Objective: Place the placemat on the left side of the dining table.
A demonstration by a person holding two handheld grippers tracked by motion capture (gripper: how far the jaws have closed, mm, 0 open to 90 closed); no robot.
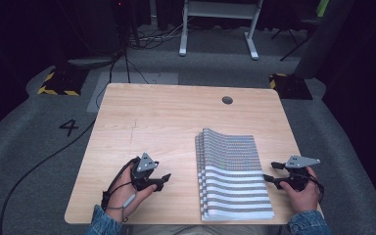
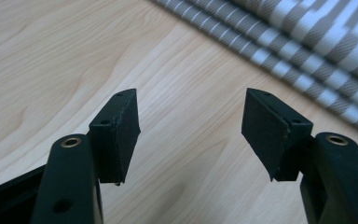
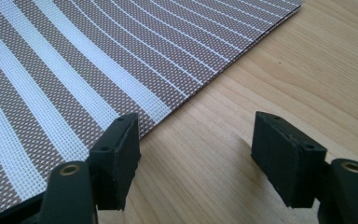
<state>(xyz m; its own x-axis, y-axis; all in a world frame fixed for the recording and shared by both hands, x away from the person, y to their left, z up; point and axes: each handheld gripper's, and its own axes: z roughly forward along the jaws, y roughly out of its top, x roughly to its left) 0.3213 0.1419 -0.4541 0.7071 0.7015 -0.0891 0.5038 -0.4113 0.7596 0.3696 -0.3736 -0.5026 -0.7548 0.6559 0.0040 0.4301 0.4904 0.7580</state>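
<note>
Stack of striped woven placemats [image 1: 232,174] lies flat on the table [image 1: 166,117], at its near right part. Left gripper [image 1: 162,180] rests left of the stack, fingers [image 2: 116,135] spread, nothing between. Right gripper [image 1: 269,172] sits at the stack's right edge, fingers [image 3: 119,154] spread, empty.

Mats [image 1: 232,171]: I read a stack with grey-brown and white stripes, broad bands at the near end and thin white lines toward the far end (woven mesh texture in the right gripper view [image 3: 74,70]). Table [image 1: 156,117]: pale wood grain, one dark round hole near the far edge. Left gripper [image 1: 162,179] and right gripper [image 1: 269,172]: black bodies and jaws, each with a grey plate on top. Sleeves: blue denim. Floor: grey carpet; yellow-and-black hazard stripes at far left.
</note>
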